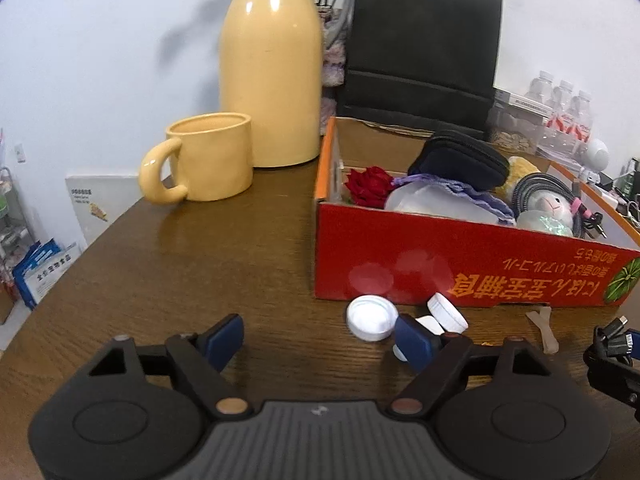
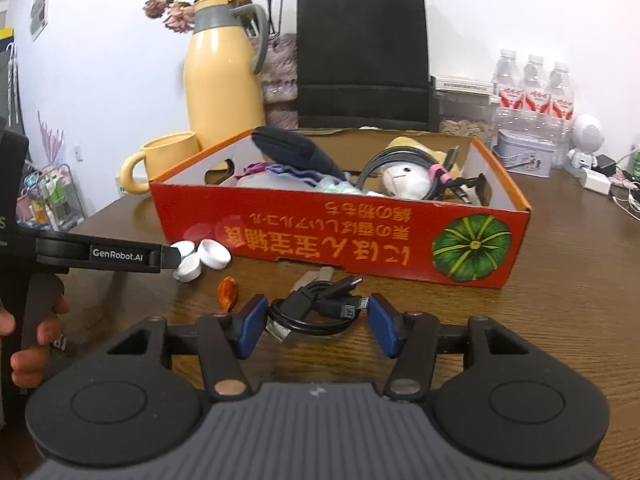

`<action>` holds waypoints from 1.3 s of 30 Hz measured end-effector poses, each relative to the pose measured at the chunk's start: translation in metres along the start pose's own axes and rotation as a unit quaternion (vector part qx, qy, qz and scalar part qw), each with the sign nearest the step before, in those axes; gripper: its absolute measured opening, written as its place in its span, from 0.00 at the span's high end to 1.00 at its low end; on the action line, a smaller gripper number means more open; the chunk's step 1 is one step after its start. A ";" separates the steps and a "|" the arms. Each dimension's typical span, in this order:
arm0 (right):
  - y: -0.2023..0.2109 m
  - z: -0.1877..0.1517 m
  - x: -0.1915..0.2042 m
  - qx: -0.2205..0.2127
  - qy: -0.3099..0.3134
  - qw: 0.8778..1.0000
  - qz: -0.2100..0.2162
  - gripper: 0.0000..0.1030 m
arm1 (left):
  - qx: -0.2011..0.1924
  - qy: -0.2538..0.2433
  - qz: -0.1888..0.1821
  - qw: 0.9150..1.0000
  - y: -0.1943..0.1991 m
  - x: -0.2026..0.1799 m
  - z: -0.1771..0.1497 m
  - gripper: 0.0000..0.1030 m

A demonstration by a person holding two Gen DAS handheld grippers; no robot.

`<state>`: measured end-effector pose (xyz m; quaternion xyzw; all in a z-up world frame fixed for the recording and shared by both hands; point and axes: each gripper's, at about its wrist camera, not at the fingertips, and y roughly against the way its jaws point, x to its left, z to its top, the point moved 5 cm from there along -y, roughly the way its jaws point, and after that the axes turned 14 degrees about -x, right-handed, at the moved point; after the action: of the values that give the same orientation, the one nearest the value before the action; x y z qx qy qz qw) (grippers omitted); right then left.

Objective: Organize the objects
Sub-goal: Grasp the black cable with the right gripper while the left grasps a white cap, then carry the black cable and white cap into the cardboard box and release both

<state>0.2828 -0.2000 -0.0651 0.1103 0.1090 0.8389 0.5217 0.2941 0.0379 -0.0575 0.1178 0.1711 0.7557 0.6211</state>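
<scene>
now | right gripper (image 2: 316, 322) pinching a coiled black cable (image 2: 316, 308) on the table (image 2: 560, 300), just before the red box (image 2: 340, 236) | left gripper (image 1: 320, 338) spread, empty, beside white caps (image 1: 372, 317) | cable light, floppy, likely slippery; hold across the bundled loops

Left gripper (image 1: 320, 338) — low over the table, tilted downward, blue pads wide apart with nothing pressed between them. Seen from the right wrist, a hand (image 2: 30, 336) grasps its black handle at the left edge. Right gripper (image 2: 317, 326) — also angled down, pads about half closed, one on either side of a coiled black cable (image 2: 316, 308).
</scene>
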 end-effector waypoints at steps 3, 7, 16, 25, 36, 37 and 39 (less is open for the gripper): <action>0.001 0.000 0.000 -0.002 0.000 1.000 0.001 0.45 | -0.004 -0.007 -0.009 1.000 -0.003 -0.005 0.001 0.28; 0.001 0.000 0.000 -0.002 0.001 1.000 0.002 0.45 | 0.001 -0.020 -0.011 1.000 -0.009 -0.011 0.000 0.44; 0.003 0.001 0.002 -0.009 0.004 1.000 -0.001 0.45 | -0.028 -0.003 -0.041 0.999 0.007 -0.011 0.004 0.74; 0.009 0.006 0.003 -0.034 0.006 0.999 0.001 0.45 | -0.074 0.001 -0.041 0.996 0.031 -0.012 0.011 0.74; 0.014 0.038 0.000 -0.109 0.010 0.994 0.017 0.45 | -0.099 0.019 -0.047 0.994 0.042 -0.023 0.040 0.74; 0.011 0.044 -0.001 -0.113 0.013 0.993 0.017 0.45 | -0.103 0.015 -0.046 0.993 0.042 -0.026 0.045 0.74; 0.005 0.053 -0.002 -0.119 0.017 0.993 0.015 0.45 | -0.111 0.010 -0.046 0.993 0.042 -0.031 0.055 0.74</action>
<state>0.2954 -0.2002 -0.0136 0.0346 0.0155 0.8554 0.5166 0.2843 0.0067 0.0103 0.0322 0.0975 0.7421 0.6624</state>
